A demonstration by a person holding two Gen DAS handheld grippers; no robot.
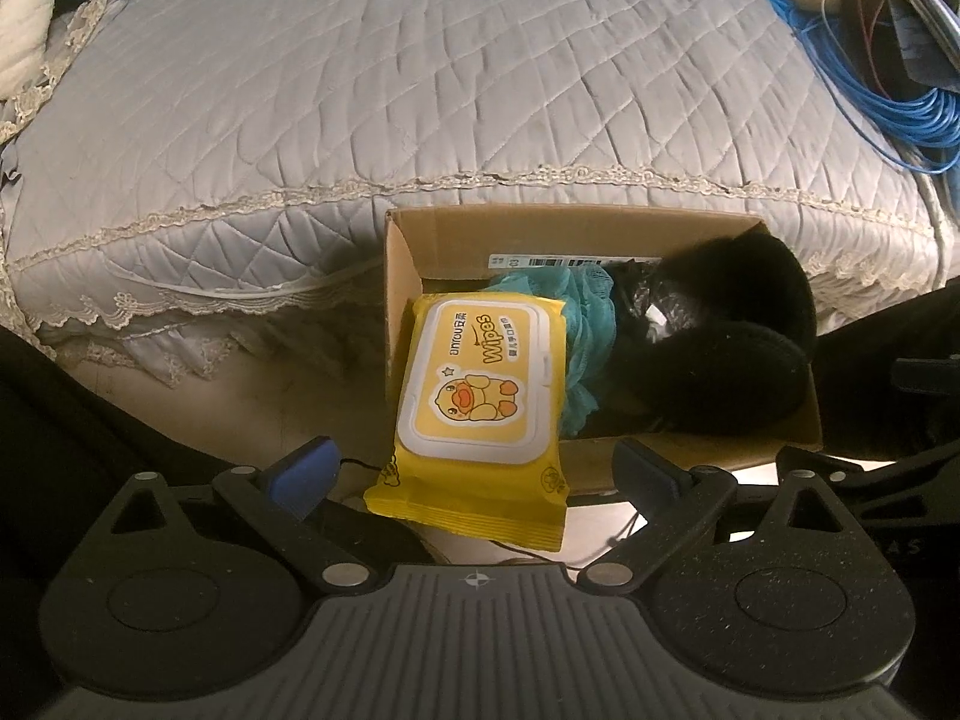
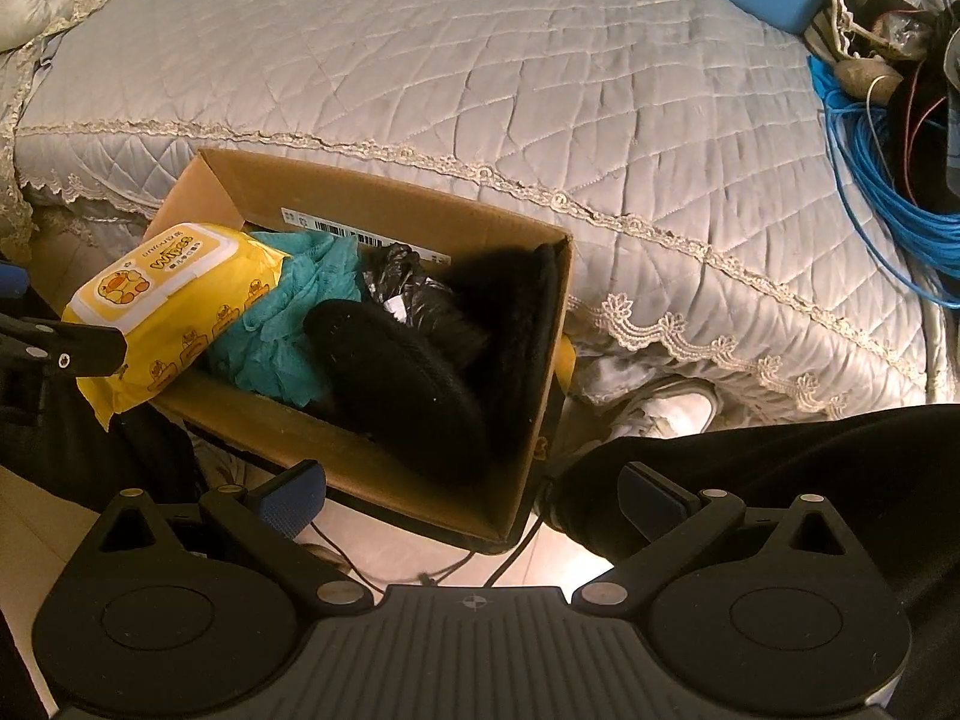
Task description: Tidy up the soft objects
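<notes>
A: Open brown cardboard box [image 1: 690,450] on the floor, just beside the bed under a grey quilted bedspread with lace trim [image 1: 420,90].

B: Inside the box: teal mesh bath sponge [image 2: 288,324] at the left, crumpled black plastic bag [image 2: 414,288] behind, black fluffy earmuffs [image 2: 420,384] filling the right half.

A: And the yellow pack of wet wipes with a duck on its white lid [image 1: 480,396]?

B: Tilted over the box's near left corner, one end resting inside against the sponge, the other end hanging out past the rim. Same from the right wrist view [image 2: 174,294].

A: Left gripper [image 1: 474,468]?

B: Spread wide, blue pads on either side of the pack's lower end, apparently not touching it. Nothing clamped.

A: Right gripper [image 2: 474,498]?

B: Also wide apart and empty, hovering at the box's near wall. Dark fabric [image 2: 780,468] under the right finger.

A: Elsewhere?

B: Coil of blue cable [image 2: 888,198] at the bed's right edge, well apart from the box.
</notes>
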